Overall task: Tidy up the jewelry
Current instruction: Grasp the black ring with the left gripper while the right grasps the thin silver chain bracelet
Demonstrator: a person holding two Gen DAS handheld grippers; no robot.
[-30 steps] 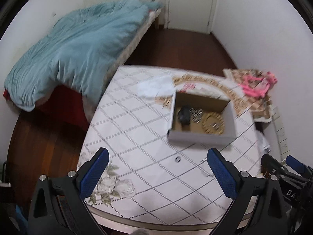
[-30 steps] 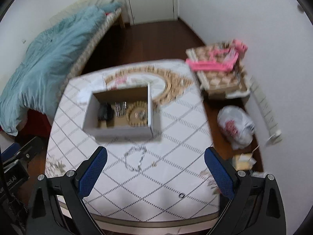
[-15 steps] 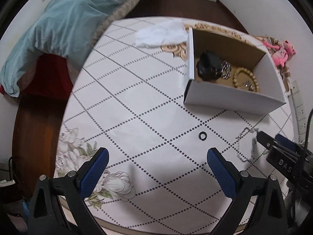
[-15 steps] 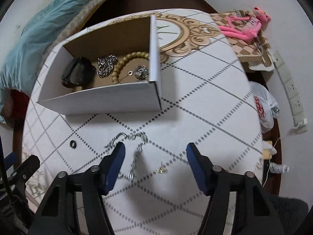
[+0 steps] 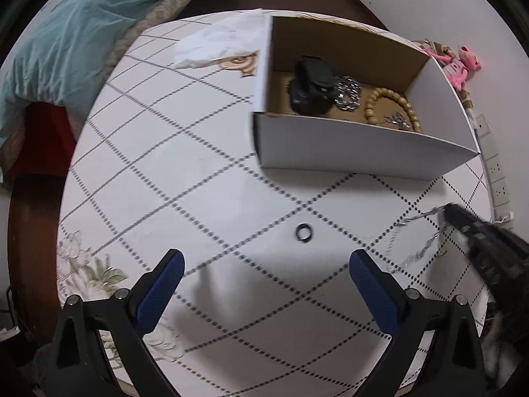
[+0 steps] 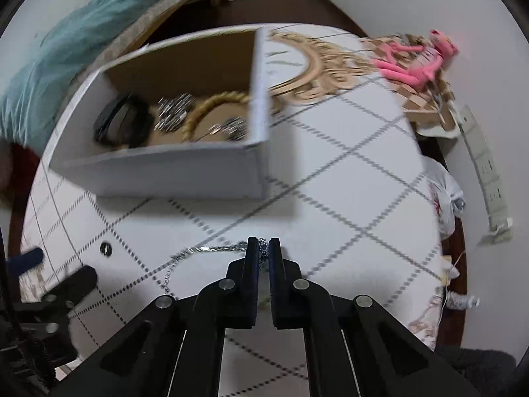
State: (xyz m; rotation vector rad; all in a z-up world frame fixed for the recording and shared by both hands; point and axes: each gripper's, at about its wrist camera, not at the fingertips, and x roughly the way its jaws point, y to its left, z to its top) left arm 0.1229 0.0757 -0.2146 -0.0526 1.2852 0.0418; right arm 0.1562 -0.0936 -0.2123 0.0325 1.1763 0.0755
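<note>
Your right claw (image 6: 261, 248) is pinched nearly closed on the silver chain (image 6: 205, 249), which lies on the worktop (image 6: 347, 198) low in the frame, just in front of the cardboard box (image 6: 165, 172). Expect the chain to be light, limp and slippery: it will drape and swing from wherever you hold it, so a bunched section is a safer hold than a single strand. From the left view, only part of the chain (image 5: 416, 218) shows at the right edge, blurred. Your left claw (image 5: 264, 273) stands wide open and empty above the small dark ring (image 5: 303, 232). That ring is thin, hard and lies flat, so it may skid. Motion blur smears the box contents; a dark watch (image 5: 312, 86) and wooden beads (image 5: 390, 106) are legible, but the chain's clasp is not.
</note>
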